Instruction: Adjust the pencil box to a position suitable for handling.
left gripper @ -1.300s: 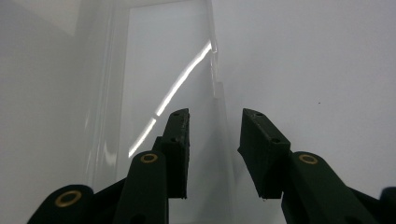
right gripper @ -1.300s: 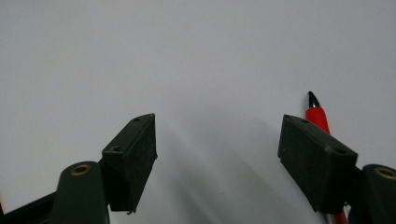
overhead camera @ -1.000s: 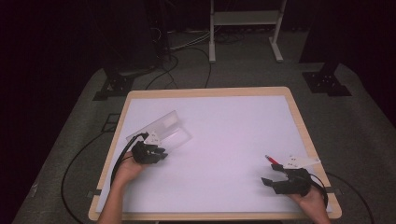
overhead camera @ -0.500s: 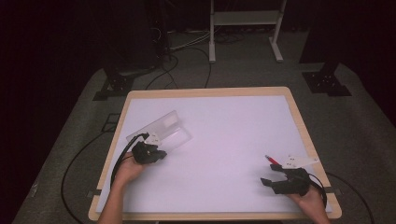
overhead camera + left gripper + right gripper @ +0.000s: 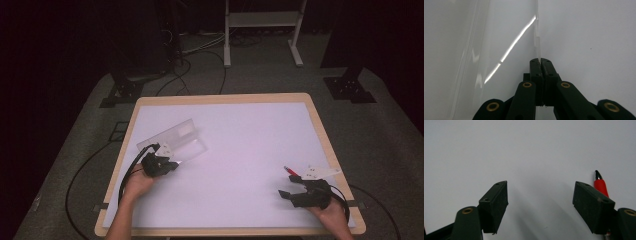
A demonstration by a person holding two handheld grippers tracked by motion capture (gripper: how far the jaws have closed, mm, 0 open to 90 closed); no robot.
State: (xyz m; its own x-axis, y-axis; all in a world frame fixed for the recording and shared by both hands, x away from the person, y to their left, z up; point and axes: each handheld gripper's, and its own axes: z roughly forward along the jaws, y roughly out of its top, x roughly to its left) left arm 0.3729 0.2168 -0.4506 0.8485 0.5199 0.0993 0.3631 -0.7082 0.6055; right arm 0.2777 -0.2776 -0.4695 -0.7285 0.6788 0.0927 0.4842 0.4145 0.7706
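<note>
Lying near the left edge of the table (image 5: 320, 130), the clear plastic sleeve (image 5: 175, 140) runs slantwise from the left gripper (image 5: 167, 165) up toward the table's middle, flat on the white surface. That gripper has just been closing, and its jaws are now pressed together on the sleeve's near edge. The left gripper view shows what the high view cannot: the thin transparent rim (image 5: 538, 47) caught right between the two black pads, with bright streaks of reflected light crossing the plastic. Whether anything is inside the sleeve I cannot tell; it looks see-through in both views.

Well apart, near the table's lower right corner, the right gripper (image 5: 294, 192) rests with its jaws wide apart and nothing between them. A red pen (image 5: 291, 171) lies just beyond it. The right gripper view shows the pen's (image 5: 600, 185) dark tip and red barrel just behind the right-hand pad, partly hidden by it, on bare white surface.
</note>
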